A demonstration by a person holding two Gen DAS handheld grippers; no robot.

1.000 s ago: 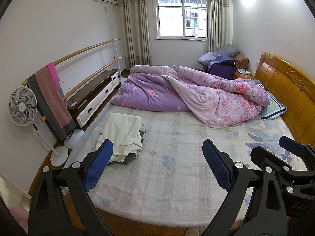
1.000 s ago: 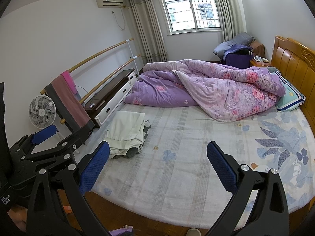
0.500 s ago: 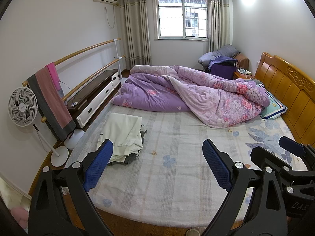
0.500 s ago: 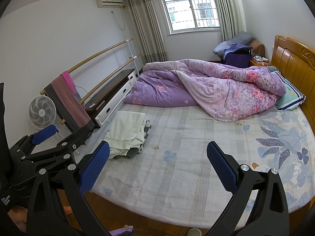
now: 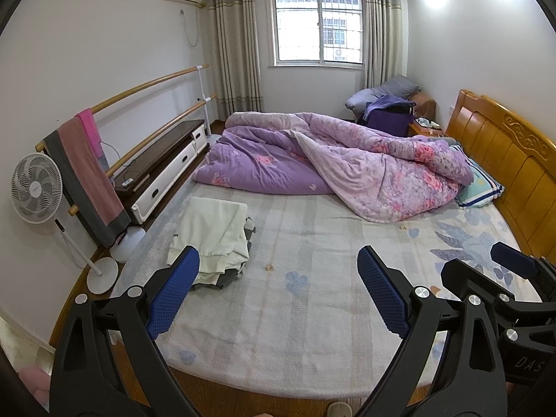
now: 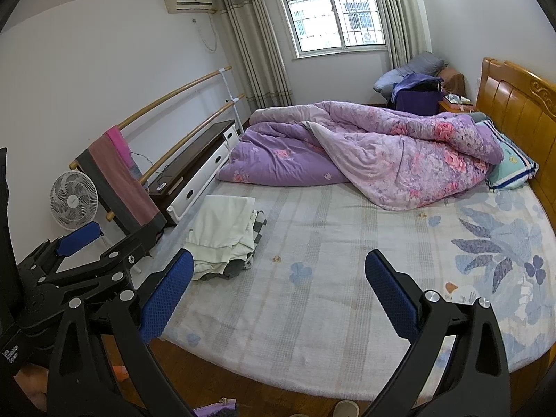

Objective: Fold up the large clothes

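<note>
A pile of folded cream-white clothes [image 5: 212,232] with a grey checked piece under it lies on the left side of the bed [image 5: 312,299]; the same pile [image 6: 222,232] shows in the right wrist view. My left gripper [image 5: 278,292] hangs open above the bed's near edge, nothing between its blue pads. My right gripper [image 6: 278,292] is open too, beside the left one and level with it. Both are well short of the pile. The right gripper [image 5: 500,278] also shows at the left view's right edge.
A crumpled purple floral quilt [image 5: 340,163] covers the far half of the bed. A wooden headboard [image 5: 507,153] and pillow [image 5: 479,187] are at right. A fan [image 5: 36,187], towel rail [image 5: 87,170] and low cabinet [image 5: 163,163] line the left wall.
</note>
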